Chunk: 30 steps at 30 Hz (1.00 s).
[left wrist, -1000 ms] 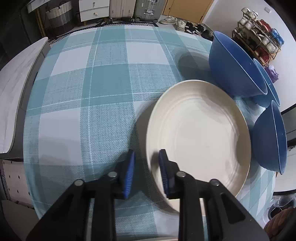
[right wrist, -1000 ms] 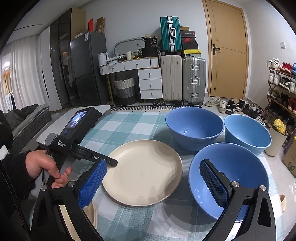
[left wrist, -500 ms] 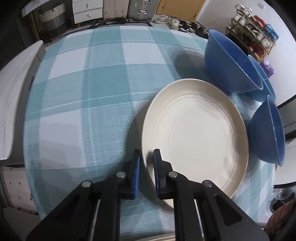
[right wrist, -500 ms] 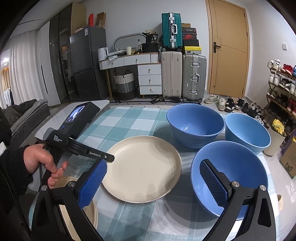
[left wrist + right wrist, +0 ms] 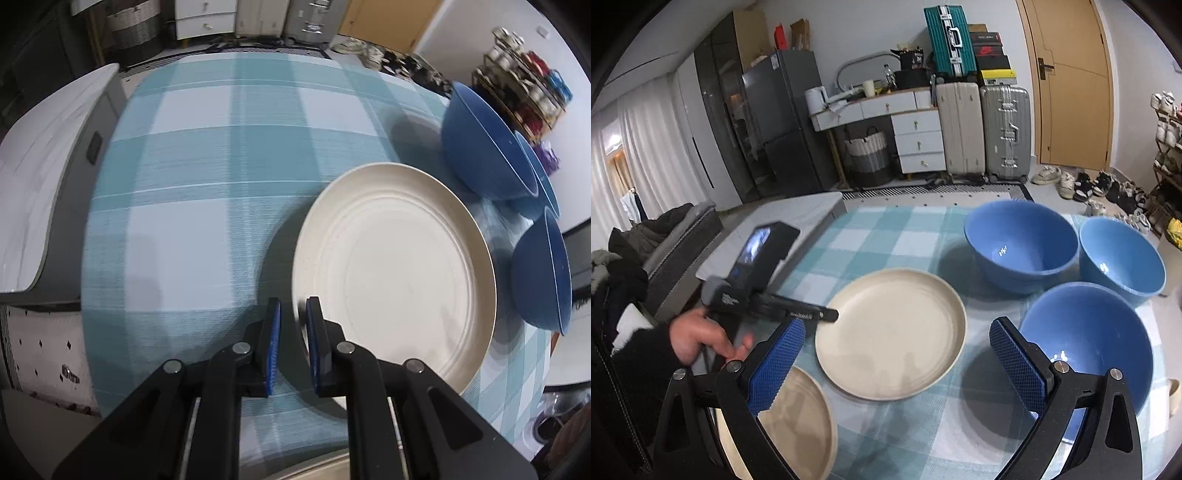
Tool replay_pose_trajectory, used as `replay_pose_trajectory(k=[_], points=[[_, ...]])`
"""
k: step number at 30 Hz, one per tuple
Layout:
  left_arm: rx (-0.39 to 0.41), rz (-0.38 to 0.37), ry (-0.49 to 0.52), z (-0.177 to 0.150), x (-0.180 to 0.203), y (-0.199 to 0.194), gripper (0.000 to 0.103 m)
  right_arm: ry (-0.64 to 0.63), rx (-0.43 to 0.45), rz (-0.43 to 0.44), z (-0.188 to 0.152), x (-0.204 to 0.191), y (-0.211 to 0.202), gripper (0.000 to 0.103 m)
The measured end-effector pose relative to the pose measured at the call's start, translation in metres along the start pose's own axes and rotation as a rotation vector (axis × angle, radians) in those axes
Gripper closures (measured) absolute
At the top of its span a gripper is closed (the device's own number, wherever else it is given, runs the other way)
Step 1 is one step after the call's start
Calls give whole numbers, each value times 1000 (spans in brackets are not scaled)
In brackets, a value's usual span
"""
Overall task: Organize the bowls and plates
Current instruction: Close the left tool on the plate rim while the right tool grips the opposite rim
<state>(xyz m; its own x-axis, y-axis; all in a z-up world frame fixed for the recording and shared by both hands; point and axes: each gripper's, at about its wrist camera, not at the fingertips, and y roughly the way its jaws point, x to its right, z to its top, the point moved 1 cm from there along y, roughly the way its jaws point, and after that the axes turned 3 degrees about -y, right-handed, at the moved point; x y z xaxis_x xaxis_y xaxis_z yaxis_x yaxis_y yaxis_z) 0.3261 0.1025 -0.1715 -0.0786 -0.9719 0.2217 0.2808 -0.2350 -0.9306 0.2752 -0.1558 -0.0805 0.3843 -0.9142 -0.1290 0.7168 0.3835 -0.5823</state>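
At the near edge of the tabletop (image 5: 886,417), a second cream plate (image 5: 798,424) is being left lying flat, partly hidden behind the left finger of the right claw (image 5: 897,365), whose jaws are being held wide apart with nothing between them. Just beyond it, the larger cream plate (image 5: 395,266) is being pinched at its near-left rim by the left claw (image 5: 293,343); its blue pads (image 5: 275,343) are being pressed almost together, one outside the rim and one inside, so the plate is judged to be gripped. The left claw is being pointed steeply downward, and the plate is extending away from it toward the far right, face up and seemingly tilted slightly off the checked cloth, though lift cannot be confirmed. Being round, the plate is offering no long axis; only the rim direction is mattering. The relation on which the coming move is judged to turn is this: the smaller plate is lying nearer than the gripped one and to its left, so the held plate is likely being drawn toward the near edge for stacking. The left hand (image 5: 698,339) is being placed nearer to both plates than the right claw. Farther off to the right, three blue bowls (image 5: 1021,243) are being left upright, close together, the nearest bowl (image 5: 1086,343) sitting just behind the right claw's right finger.
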Motion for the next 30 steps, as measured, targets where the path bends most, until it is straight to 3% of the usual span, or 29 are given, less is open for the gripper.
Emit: replay_pose_trajectory(k=[5, 12, 15, 21, 30], points=[[15, 26, -19, -4, -13, -6, 91, -2, 2, 36, 22, -8, 0, 1], [41, 56, -54, -10, -33, -17, 89, -52, -45, -28, 41, -18, 29, 1], [47, 62, -65, -13, -39, -20, 89, -99, -94, -72, 39, -24, 56, 1], [48, 56, -81, -17, -47, -22, 88, -104, -199, -83, 30, -23, 106, 1], [49, 80, -88, -20, -59, -27, 88, -82, -286, -74, 21, -17, 150, 2]])
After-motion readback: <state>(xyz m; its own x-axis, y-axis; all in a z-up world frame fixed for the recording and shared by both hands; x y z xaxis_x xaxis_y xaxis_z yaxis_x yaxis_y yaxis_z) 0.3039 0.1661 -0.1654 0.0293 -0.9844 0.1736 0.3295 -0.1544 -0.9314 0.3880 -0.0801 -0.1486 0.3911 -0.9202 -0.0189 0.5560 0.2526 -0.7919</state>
